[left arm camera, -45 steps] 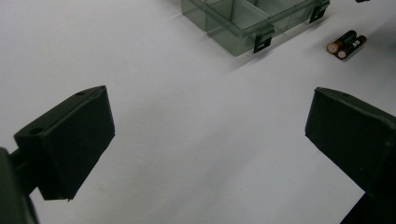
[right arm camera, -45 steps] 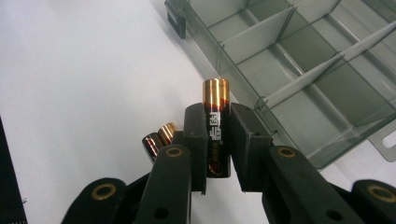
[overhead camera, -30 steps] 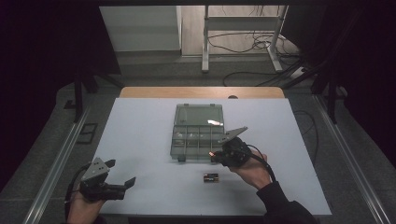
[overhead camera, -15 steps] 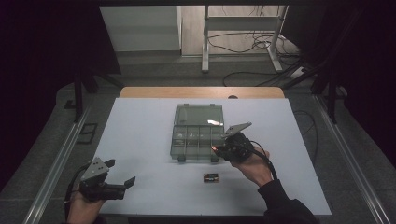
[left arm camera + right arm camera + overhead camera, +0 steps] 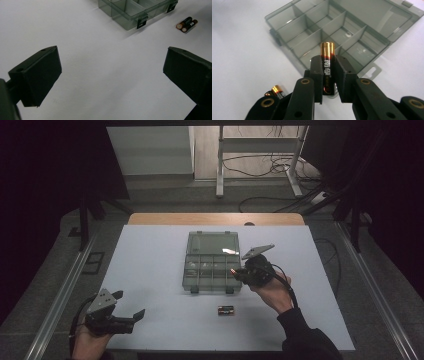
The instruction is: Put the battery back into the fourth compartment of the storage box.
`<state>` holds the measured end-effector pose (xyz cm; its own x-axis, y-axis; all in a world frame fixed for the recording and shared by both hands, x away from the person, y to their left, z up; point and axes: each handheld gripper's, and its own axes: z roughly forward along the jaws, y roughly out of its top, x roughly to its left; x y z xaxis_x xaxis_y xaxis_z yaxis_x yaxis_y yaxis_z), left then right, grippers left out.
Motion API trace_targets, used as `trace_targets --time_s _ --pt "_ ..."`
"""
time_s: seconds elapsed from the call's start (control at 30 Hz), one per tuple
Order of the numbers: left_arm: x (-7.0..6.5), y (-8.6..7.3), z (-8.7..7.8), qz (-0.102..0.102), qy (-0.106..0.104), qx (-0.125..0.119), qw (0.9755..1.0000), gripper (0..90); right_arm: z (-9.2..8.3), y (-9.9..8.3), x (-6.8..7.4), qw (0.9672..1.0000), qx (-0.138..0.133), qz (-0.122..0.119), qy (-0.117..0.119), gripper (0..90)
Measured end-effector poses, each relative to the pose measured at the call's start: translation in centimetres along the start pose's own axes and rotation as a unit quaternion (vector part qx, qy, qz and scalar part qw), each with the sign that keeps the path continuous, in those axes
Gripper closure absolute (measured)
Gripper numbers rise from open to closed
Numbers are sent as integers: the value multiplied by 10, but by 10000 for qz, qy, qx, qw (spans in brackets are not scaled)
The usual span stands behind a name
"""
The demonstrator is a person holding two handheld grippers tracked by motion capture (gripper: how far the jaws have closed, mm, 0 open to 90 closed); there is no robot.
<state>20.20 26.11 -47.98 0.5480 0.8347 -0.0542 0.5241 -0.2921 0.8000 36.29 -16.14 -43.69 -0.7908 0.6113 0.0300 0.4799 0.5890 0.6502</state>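
My right tool (image 5: 329, 75) is clamped on one battery (image 5: 327, 65), pads on its sides. In the right gripper view the battery's long axis runs straight up the frame, along the tool's jaws, gold-capped end out past the tips toward the organizer box (image 5: 342, 37). In the high view the battery (image 5: 233, 270) sits at the box's (image 5: 212, 261) near right corner, just above the rim.

Two more batteries (image 5: 225, 310) lie side by side on the surface (image 5: 150, 270), near the front of the box, well clear of the tool.

My left tool (image 5: 132, 317) is apart, nothing between the jaws, low at the near left of the surface.

Versus a second ago: right tool (image 5: 239, 271) has nudged slightly toward the box, grip unchanged. Left tool and the loose batteries haven't shifted.
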Motion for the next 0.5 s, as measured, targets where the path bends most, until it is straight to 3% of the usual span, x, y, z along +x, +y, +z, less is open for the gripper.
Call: trace_targets --time_s 0.5 --pt "1 0 0 -25 -2 -2 10000 22 8 15 -22 9991 -6 267 -331 764"
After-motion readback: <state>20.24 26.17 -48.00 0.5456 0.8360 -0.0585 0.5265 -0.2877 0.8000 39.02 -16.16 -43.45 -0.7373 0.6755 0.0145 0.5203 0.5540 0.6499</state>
